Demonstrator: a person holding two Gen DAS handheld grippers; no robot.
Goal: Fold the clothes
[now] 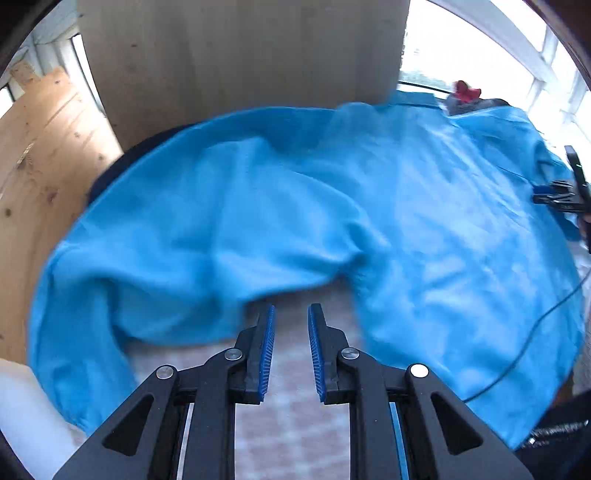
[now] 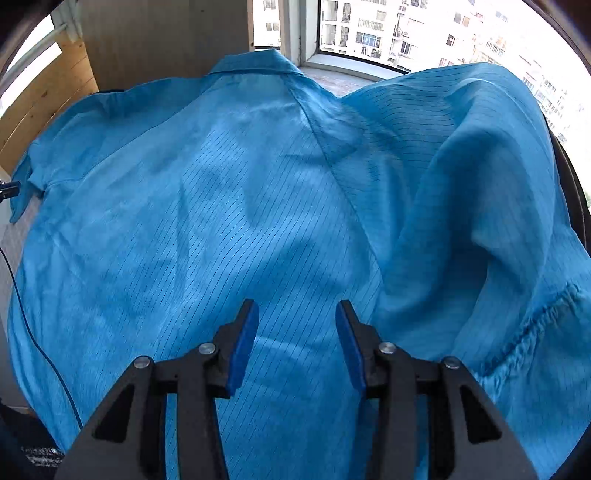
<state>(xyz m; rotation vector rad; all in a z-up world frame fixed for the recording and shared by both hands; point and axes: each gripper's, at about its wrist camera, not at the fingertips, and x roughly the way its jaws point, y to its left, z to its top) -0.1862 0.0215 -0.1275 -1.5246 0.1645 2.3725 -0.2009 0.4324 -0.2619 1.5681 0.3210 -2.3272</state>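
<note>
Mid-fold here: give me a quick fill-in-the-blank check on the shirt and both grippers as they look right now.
1. The garment spread on the table is ____ in colour.
2. The left gripper is ____, with bare table between its jaws.
3. The right gripper hangs open over the shirt's ____ panel, collar at the far edge.
4. The fabric carries thin dark ____.

Missing words: blue; open; back; stripes

A pale wood-grain panel (image 1: 243,55) stands upright at upper centre of the left view, with knotty pine boards (image 1: 40,147) at far left. A window (image 2: 373,33) at upper right of the right view shows sunlit apartment blocks (image 2: 461,33); daylight is strong.
</note>
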